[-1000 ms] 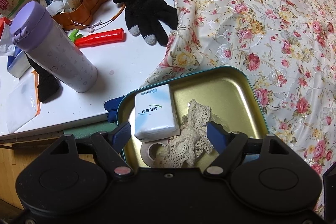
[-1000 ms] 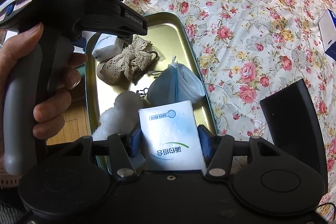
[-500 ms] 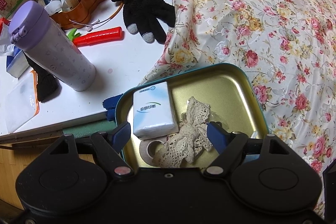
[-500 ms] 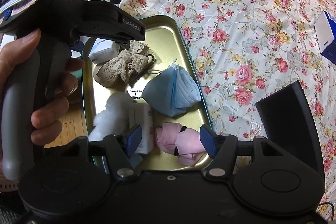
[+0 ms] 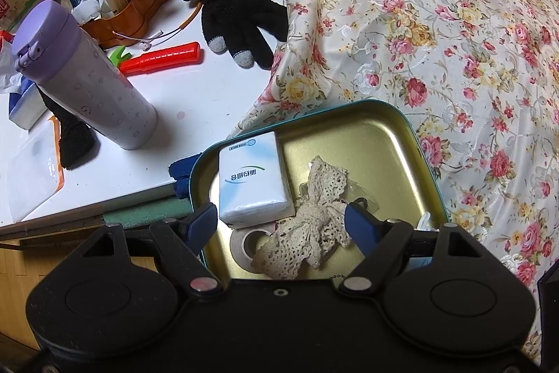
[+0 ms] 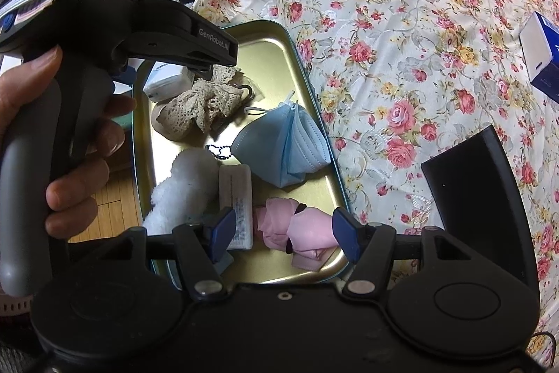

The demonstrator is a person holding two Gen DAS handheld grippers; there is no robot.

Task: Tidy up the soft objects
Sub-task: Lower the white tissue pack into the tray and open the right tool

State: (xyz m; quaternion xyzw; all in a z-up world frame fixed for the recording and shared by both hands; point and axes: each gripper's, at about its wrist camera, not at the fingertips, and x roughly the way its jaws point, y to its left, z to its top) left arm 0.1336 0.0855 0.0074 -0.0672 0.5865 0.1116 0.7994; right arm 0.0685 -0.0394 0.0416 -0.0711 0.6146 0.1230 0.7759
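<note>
A: What did the left wrist view show?

B: The left gripper (image 5: pixel 281 221) hung over the near end of a gold tin tray (image 5: pixel 377 135) with a teal rim, its fingers spread wide and nothing between them. In the tray lay a white tissue pack (image 5: pixel 252 181), and just right of it a cream lace bow (image 5: pixel 314 219) partly covering a roll of tape (image 5: pixel 244 242). The tray sat on a floral cloth (image 5: pixel 436 23). On the white table (image 5: pixel 216 93) to the left stood a purple bottle (image 5: pixel 84 79), with a red tool (image 5: pixel 164 58) and a black glove (image 5: pixel 234 13) beyond it.

A: And the right wrist view?

B: The right gripper (image 6: pixel 281 229) was also spread apart and held nothing. Below its fingers, at the tray's (image 6: pixel 265 37) near end, lay a pink cloth bow (image 6: pixel 300 228), and left of that a second tissue pack (image 6: pixel 237 198) stood on its edge, against a white fluffy piece (image 6: pixel 181 184). A folded blue face mask (image 6: pixel 283 145) rested mid-tray. The lace bow (image 6: pixel 202 103) and the first tissue pack (image 6: pixel 164 83) were at the far end, under the left gripper (image 6: pixel 206 70), which a hand (image 6: pixel 70 142) held by its grey handle. A black panel (image 6: pixel 478 198) and a blue-and-white box (image 6: pixel 539 51) lay on the cloth (image 6: pixel 401 6).
</note>
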